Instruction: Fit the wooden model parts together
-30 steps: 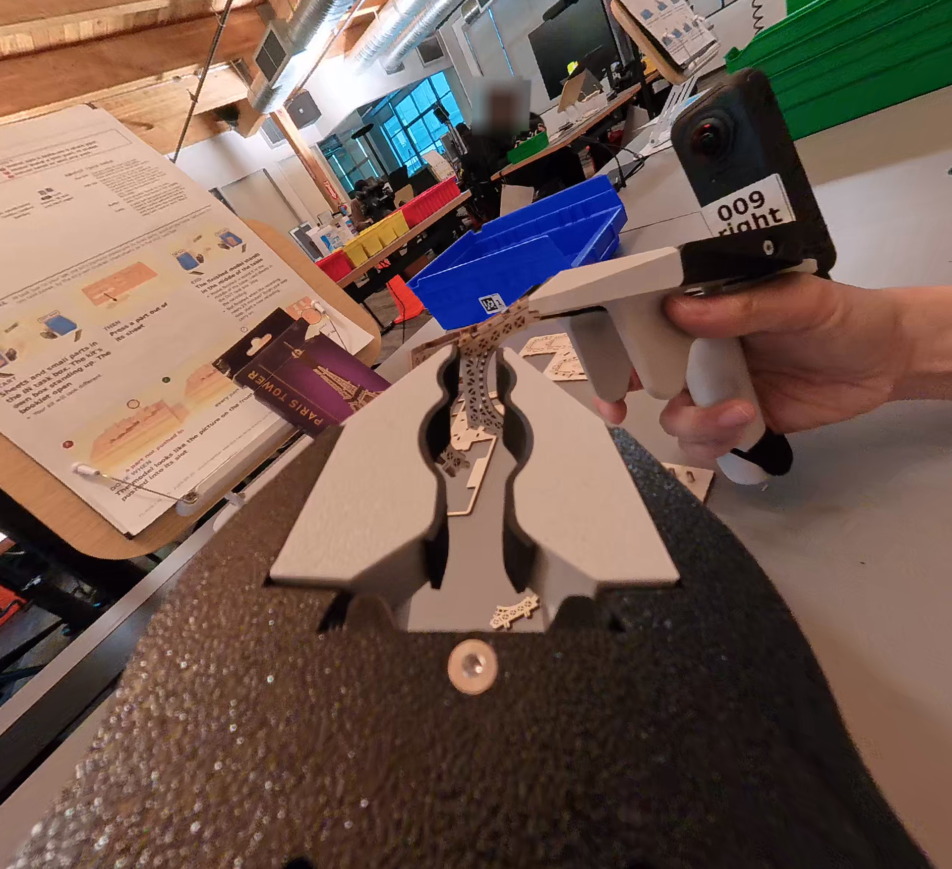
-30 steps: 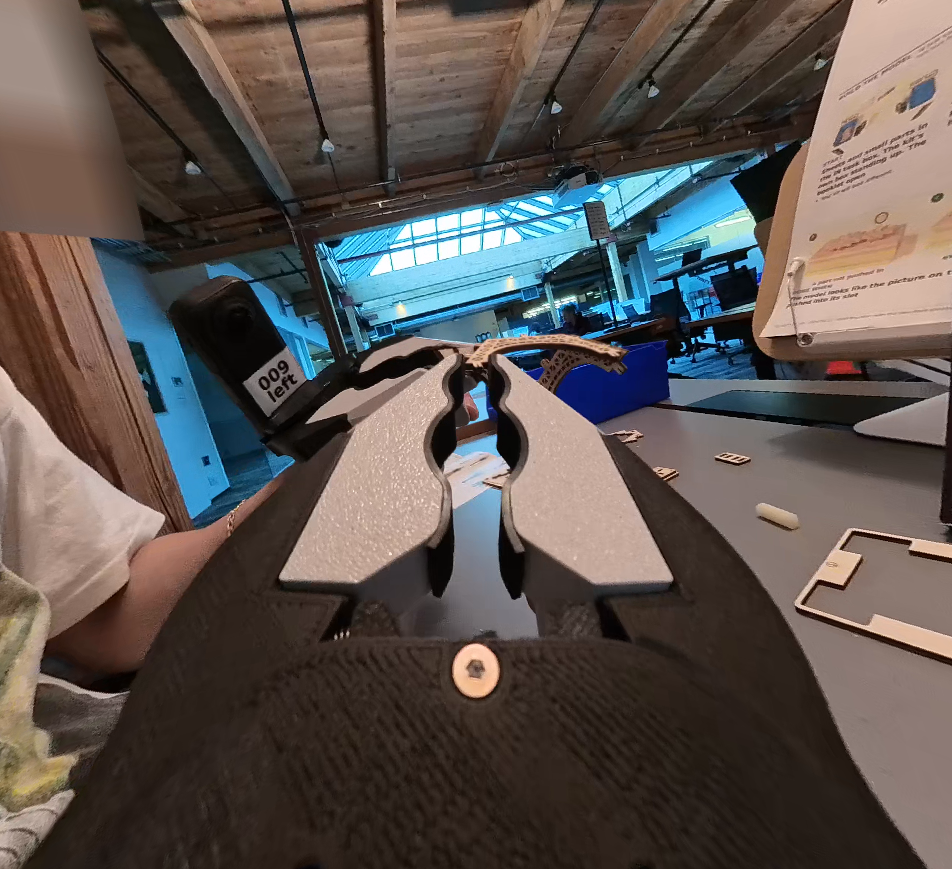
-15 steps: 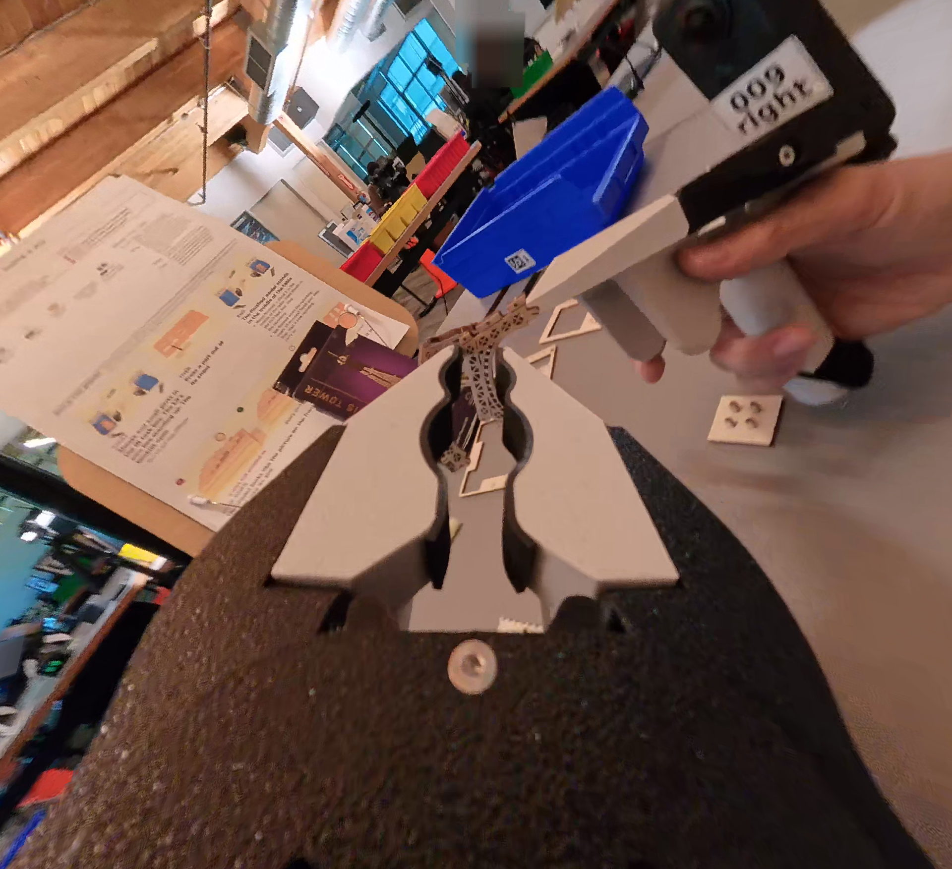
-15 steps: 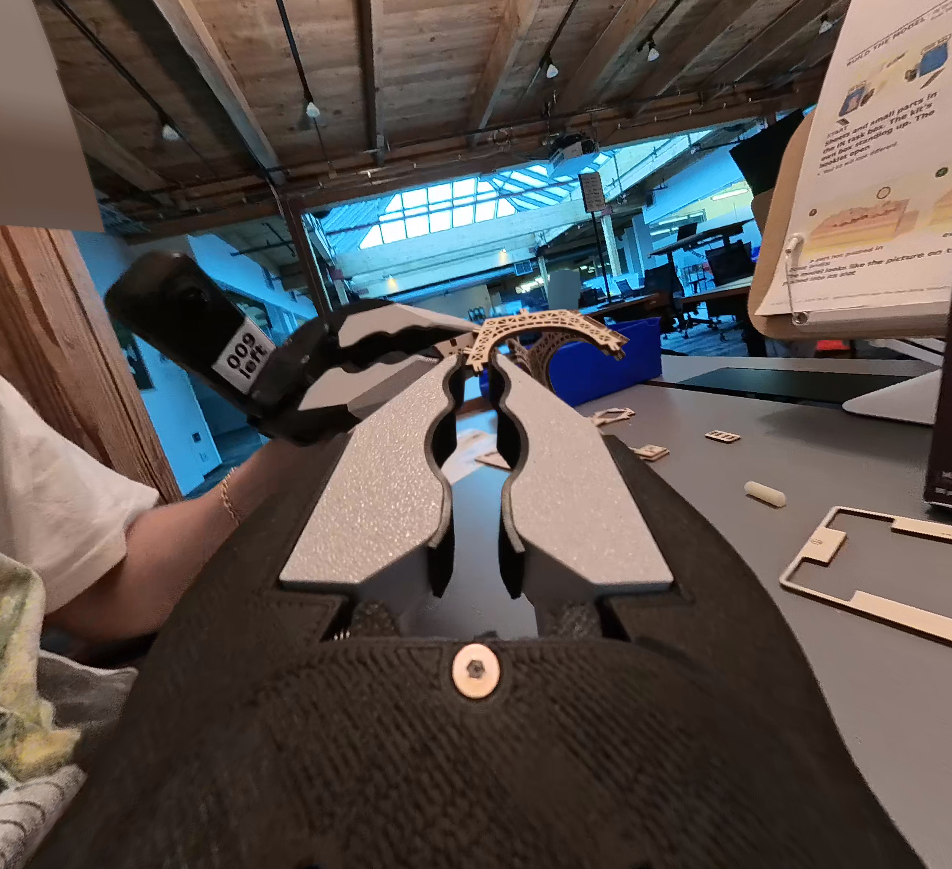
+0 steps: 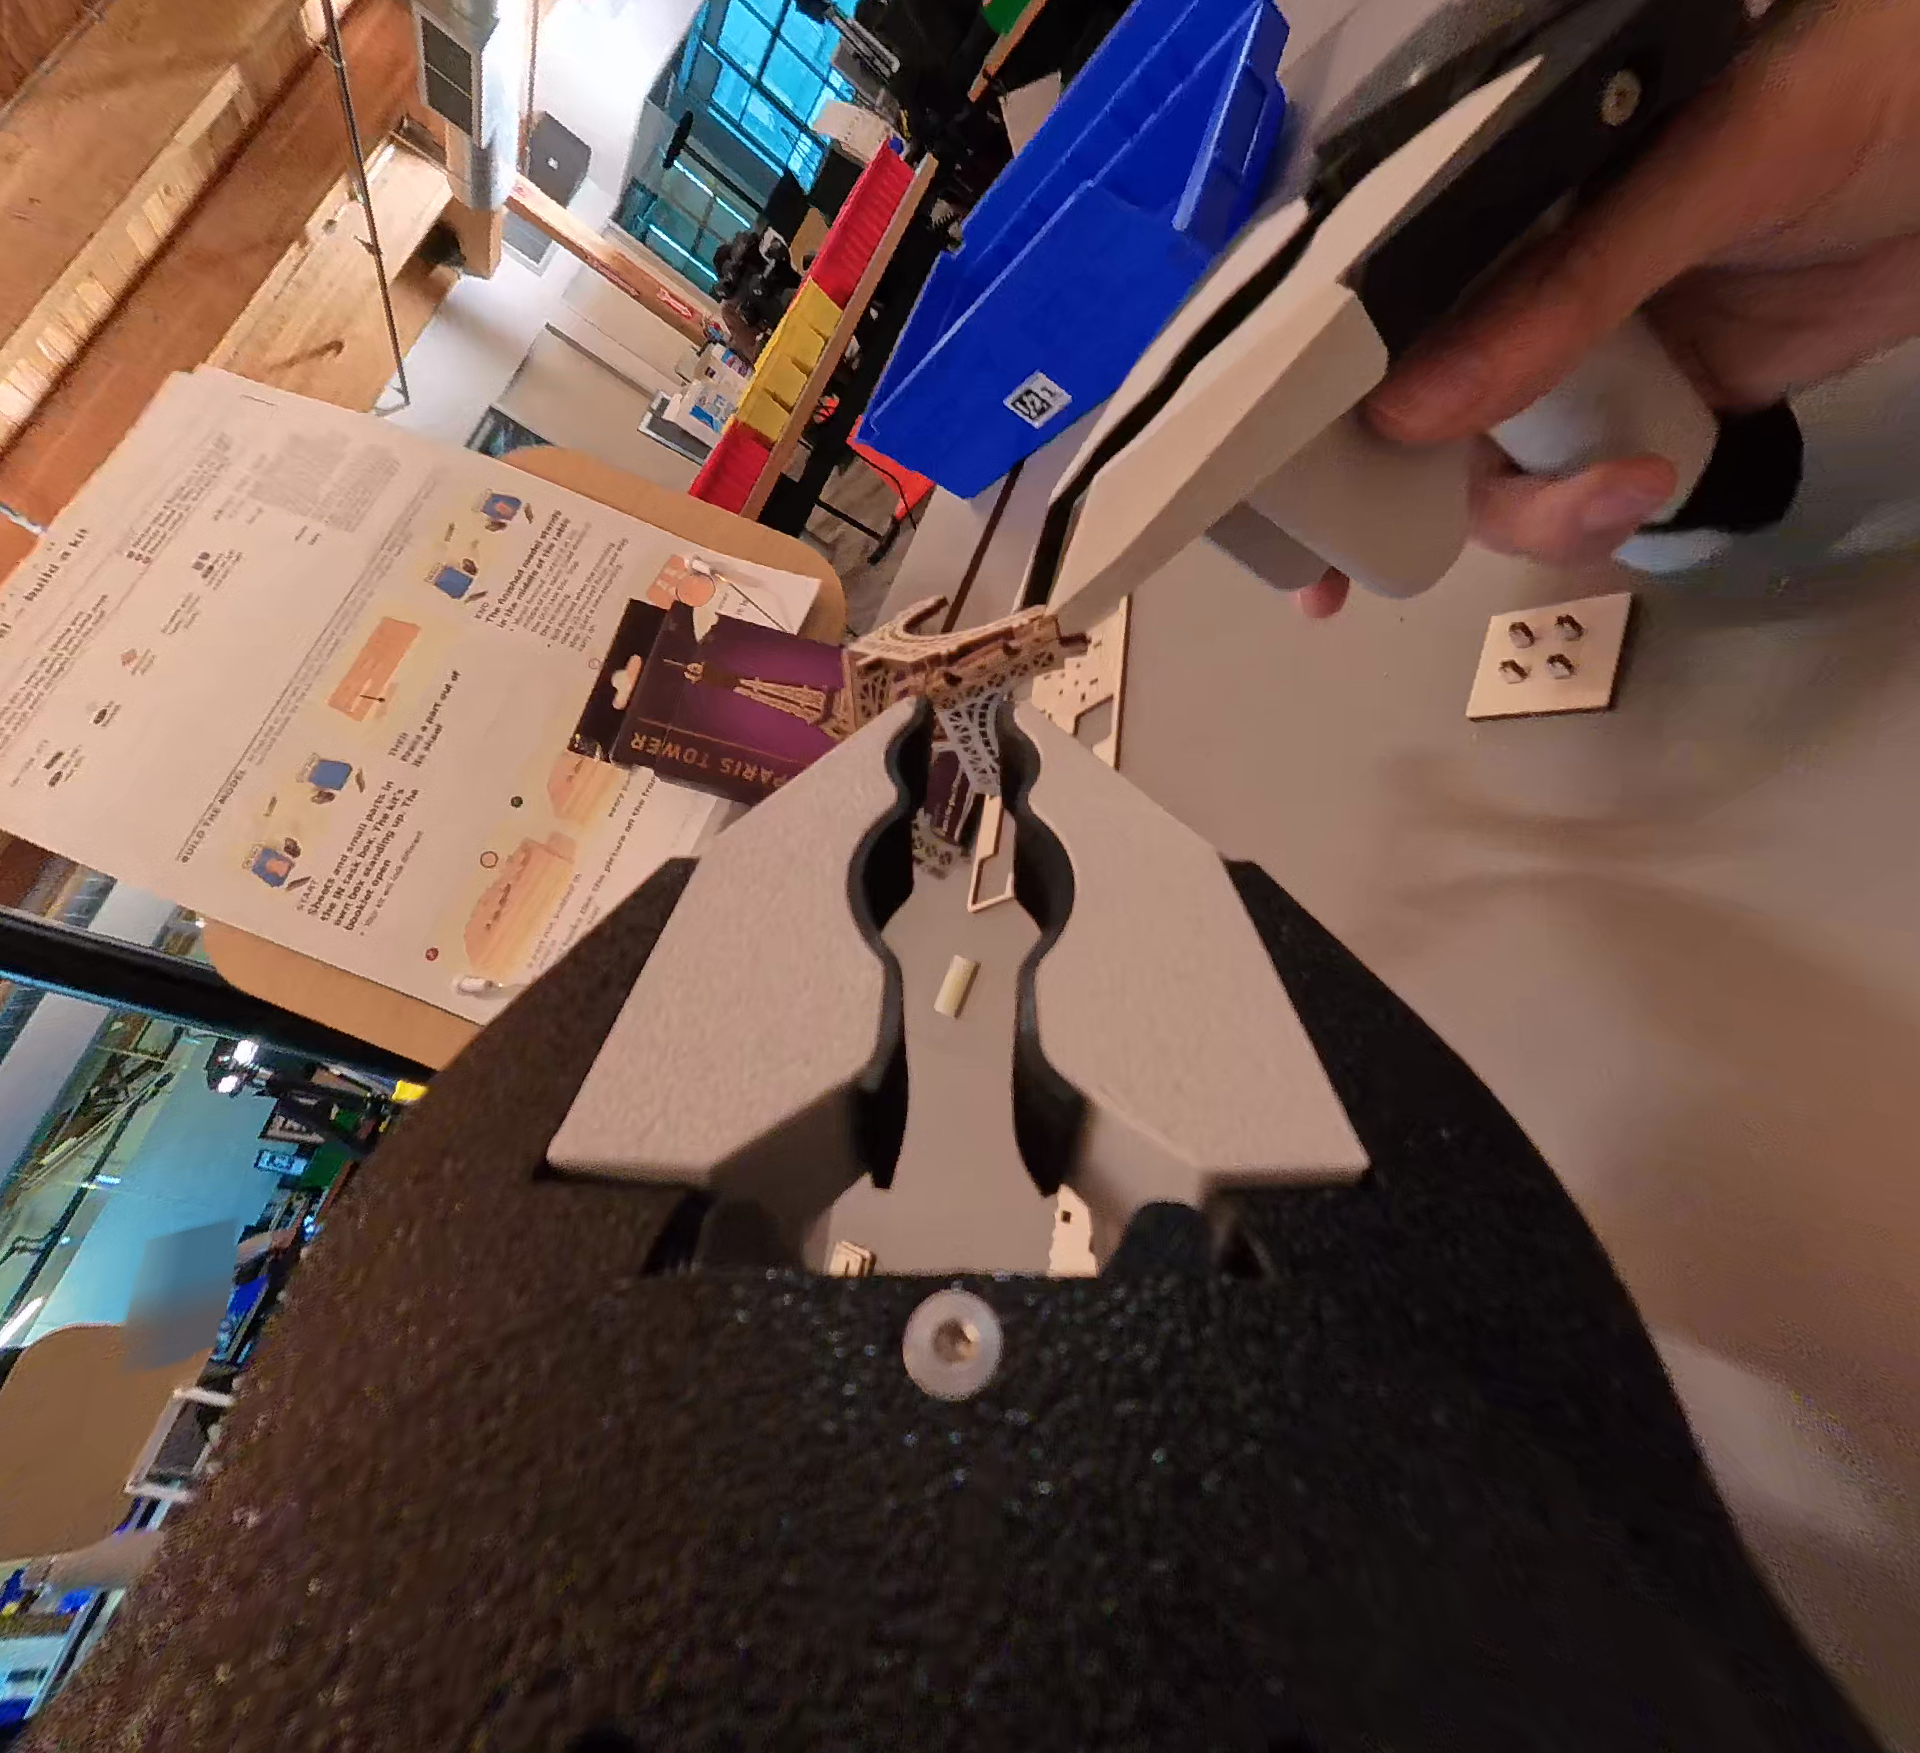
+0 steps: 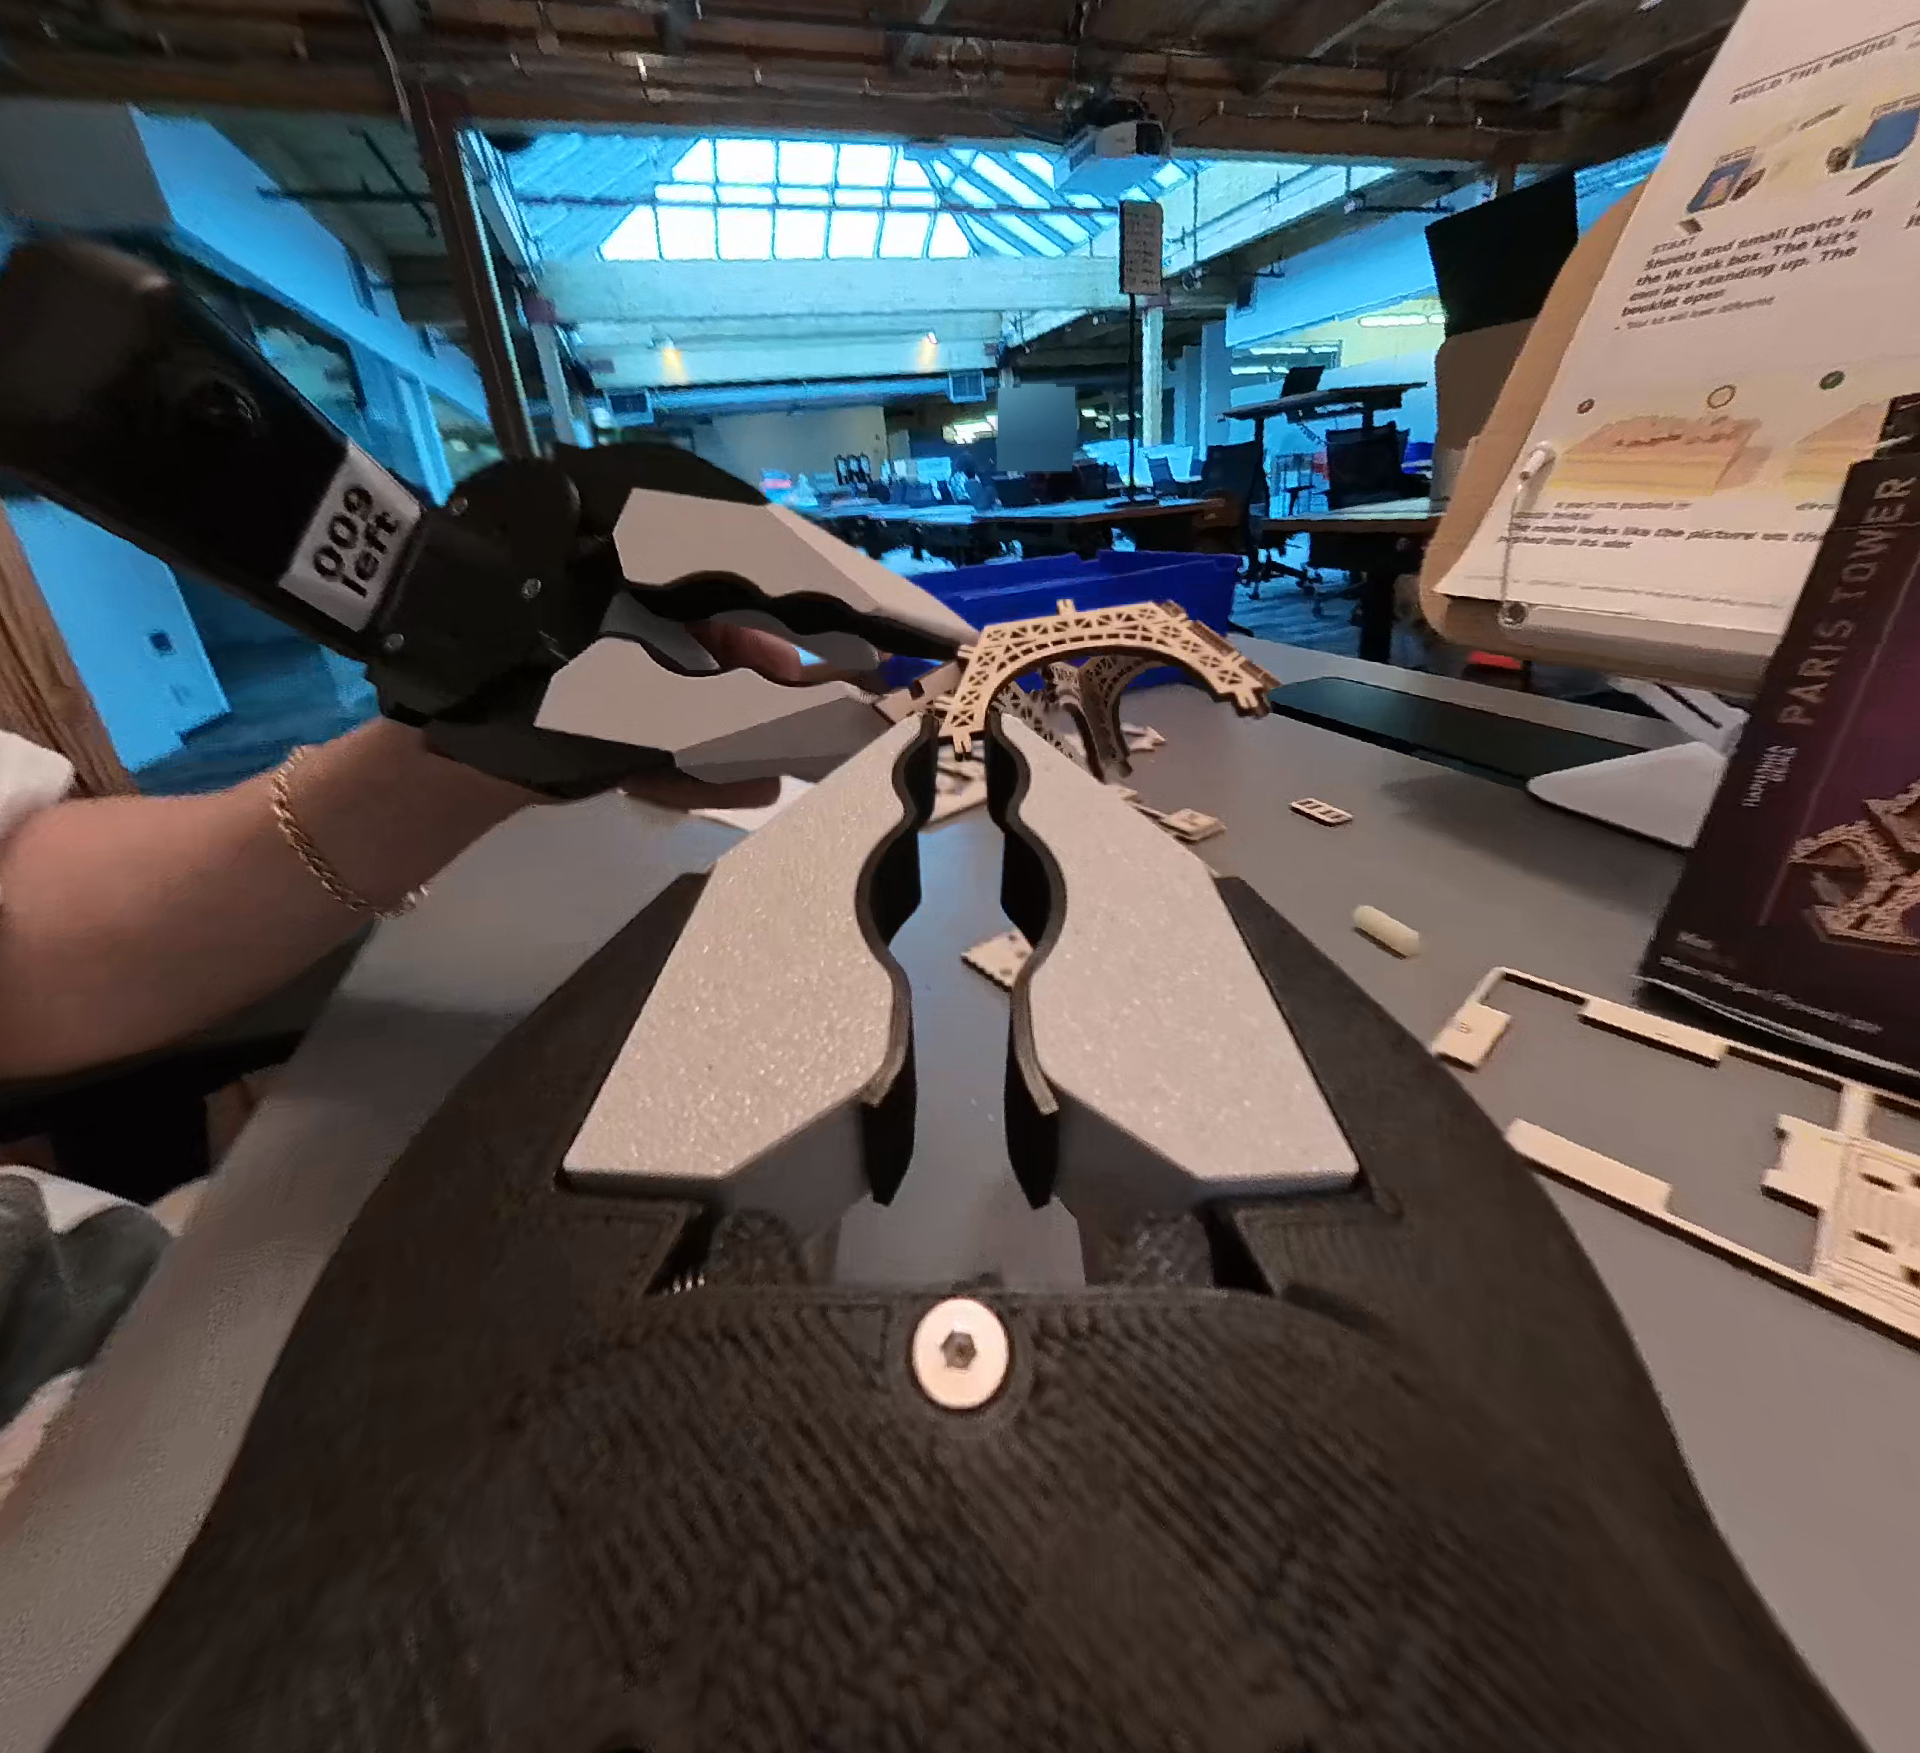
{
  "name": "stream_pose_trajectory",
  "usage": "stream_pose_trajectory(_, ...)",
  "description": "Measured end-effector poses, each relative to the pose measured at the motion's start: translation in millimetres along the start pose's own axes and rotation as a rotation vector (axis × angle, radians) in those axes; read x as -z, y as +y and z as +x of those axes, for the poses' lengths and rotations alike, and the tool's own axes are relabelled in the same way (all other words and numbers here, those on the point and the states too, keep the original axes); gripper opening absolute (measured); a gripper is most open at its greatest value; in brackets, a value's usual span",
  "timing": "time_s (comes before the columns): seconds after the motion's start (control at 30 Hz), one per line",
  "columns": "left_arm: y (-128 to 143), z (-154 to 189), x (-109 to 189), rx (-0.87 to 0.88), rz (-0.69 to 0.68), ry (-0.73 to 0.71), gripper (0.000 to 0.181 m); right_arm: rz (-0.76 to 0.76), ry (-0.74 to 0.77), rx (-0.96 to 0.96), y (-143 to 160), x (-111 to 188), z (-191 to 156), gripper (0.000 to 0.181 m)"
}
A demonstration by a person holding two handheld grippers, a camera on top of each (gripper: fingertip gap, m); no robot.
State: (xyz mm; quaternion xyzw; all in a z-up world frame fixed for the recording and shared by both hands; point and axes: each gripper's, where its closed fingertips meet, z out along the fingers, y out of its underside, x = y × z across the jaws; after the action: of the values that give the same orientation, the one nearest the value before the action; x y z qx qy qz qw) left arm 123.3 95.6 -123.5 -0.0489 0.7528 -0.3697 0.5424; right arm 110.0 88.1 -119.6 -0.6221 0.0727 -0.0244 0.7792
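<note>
Both the left gripper (image 5: 966,716) and the right gripper (image 6: 954,729) pinched the wooden arch assembly (image 6: 1101,659) above the table (image 6: 1455,820). The fitting step seemed in progress; the next move probably needed careful alignment and gentle pressing.

Wooden model part (image 6: 1101,654): pale laser-cut lattice. Left gripper (image 5: 961,716): matt grey fingers, rough black plastic body. Table (image 5: 1507,924): smooth matt grey.

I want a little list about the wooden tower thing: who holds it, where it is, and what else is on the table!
held thing: wooden model, lacy arches joined together
left hand-held gripper: shut on the model
right hand-held gripper: shut on the model's arch end
where: lifted above the grey table
loose on table: small white peg, empty wooden frames, square plate with four holes
standing nearby: purple kit box, instruction sheet, blue bin
</note>
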Motion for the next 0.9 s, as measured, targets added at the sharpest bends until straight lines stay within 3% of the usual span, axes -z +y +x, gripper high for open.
stream_pose_trajectory(0.17, 22.2, 17.5, -10.8, 0.102, -0.054, -0.093, 0.0, -0.114, 0.085, 0.162, 11.5, 13.8, 18.3, 0.007)
stream_pose_trajectory(0.3, 51.3, 62.1, -12.9, 0.098, -0.164, 0.028, 0.0, -0.17, 0.138, 0.191, 19.4, 25.3, 33.0, 0.007)
stream_pose_trajectory(0.4, 56.3, 78.2, -7.5, 0.151, -0.187, 0.131, 0.002, -0.175, 0.139, 0.196, 20.0, 25.5, 33.8, 0.007)
stream_pose_trajectory(0.57, 65.0, 72.0, -6.4, 0.177, -0.281, 0.23, 0.016, -0.157, 0.19, 0.227, 14.6, 29.0, 42.5, 0.007)
stream_pose_trajectory(0.77, 72.8, 95.2, -23.6, 0.41, -0.427, 0.562, 0.023, -0.147, 0.181, 0.236, 13.6, 29.0, 39.9, 0.007)
stream_pose_trajectory(0.83, 73.2, 80.6, -36.5, 0.471, -0.408, 0.496, 0.022, -0.15, 0.191, 0.257, 13.1, 31.0, 41.5, 0.007)
stream_pose_trajectory(0.9, 54.4, 60.8, -41.5, 0.478, -0.263, 0.418, 0.022, -0.185, 0.21, 0.308, 16.8, 34.2, 44.8, 0.007)
